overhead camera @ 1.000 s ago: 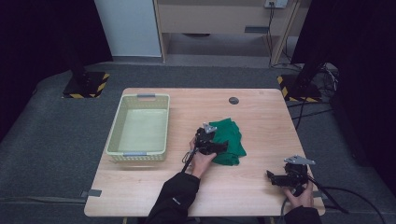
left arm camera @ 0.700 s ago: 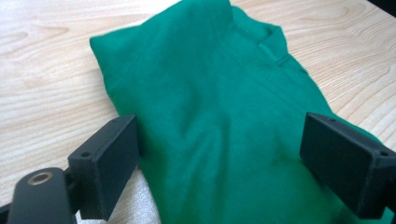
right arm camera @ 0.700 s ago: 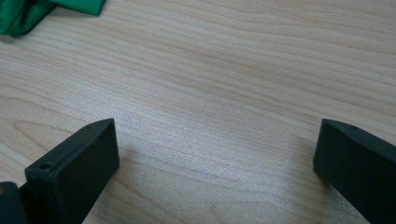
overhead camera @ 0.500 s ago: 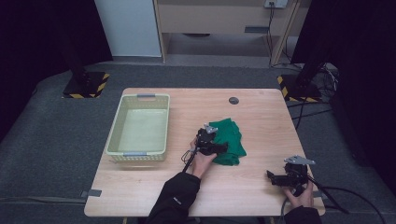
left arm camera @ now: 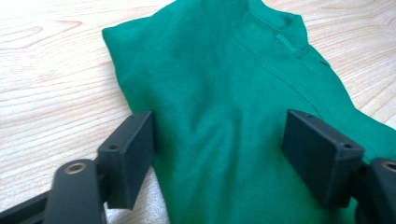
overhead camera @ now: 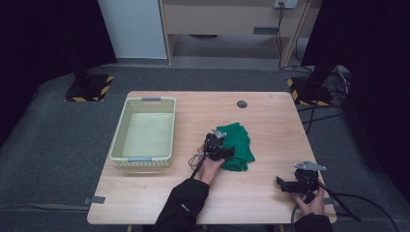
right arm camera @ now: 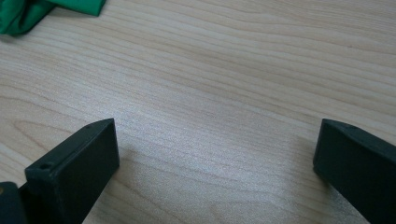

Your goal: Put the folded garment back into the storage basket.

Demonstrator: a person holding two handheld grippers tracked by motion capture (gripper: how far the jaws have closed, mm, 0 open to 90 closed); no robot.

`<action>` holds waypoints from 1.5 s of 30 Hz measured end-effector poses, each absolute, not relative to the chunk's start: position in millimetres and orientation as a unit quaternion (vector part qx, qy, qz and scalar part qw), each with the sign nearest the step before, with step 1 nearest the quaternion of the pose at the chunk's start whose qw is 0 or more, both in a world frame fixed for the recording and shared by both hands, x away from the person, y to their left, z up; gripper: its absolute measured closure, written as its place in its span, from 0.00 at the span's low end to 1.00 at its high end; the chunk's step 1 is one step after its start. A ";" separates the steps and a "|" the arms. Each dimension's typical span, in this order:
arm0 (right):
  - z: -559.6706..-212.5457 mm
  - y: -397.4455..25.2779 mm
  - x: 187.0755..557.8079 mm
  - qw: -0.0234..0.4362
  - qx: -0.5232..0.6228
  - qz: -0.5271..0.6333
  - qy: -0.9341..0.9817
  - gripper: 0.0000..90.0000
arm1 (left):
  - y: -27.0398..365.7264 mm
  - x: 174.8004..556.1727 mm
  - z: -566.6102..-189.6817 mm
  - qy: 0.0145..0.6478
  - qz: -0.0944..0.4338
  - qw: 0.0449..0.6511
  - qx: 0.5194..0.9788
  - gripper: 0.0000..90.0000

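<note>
The left claw (overhead camera: 226, 152) sits low over the green cloth (overhead camera: 238, 145), which lies crumpled near the middle of the counter (overhead camera: 270, 121), just right of the basket (overhead camera: 145, 133); its jaws stand wide apart with the fabric bulging between them, not yet pinched. The right claw (overhead camera: 290, 184) rests at the counter's near right corner, well apart from the cloth, jaws spread wide over bare wood and holding nothing

Basket (overhead camera: 145, 133) blocks the left; green cloth (overhead camera: 237, 145) sits mid-surface (overhead camera: 270, 121); far right and near middle lie open.
</note>
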State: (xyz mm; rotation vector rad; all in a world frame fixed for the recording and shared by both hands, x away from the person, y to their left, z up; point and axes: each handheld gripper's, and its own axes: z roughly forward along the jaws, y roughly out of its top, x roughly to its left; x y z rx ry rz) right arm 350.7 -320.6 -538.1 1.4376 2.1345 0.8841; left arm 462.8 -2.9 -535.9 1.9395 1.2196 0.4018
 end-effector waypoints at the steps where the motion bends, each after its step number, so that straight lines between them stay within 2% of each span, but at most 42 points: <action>1: -538.2 -320.7 350.8 0.209 0.516 0.318 0.767 0.00 | -2.9 462.7 -535.8 0.482 0.160 0.396 0.765 0.30; 11: -538.2 -320.7 350.8 0.209 0.516 0.318 0.767 0.00 | -6.1 457.6 -535.5 0.491 0.169 0.396 0.757 0.50; 18: -538.2 -320.7 350.8 0.209 0.516 0.318 0.767 0.00 | -8.7 454.6 -535.8 0.499 0.152 0.410 0.748 0.73; 21: -538.2 -320.7 350.8 0.209 0.516 0.318 0.767 0.00 | -12.7 451.0 -534.7 0.490 0.172 0.404 0.753 0.81; 29: -538.1 -320.6 350.7 0.209 0.517 0.318 0.767 0.00 | -7.4 446.0 -529.5 0.473 0.156 0.435 0.750 0.83; 45: -538.1 -320.6 350.7 0.209 0.517 0.318 0.767 0.00 | 6.4 419.4 -466.3 0.408 0.159 0.506 0.743 0.84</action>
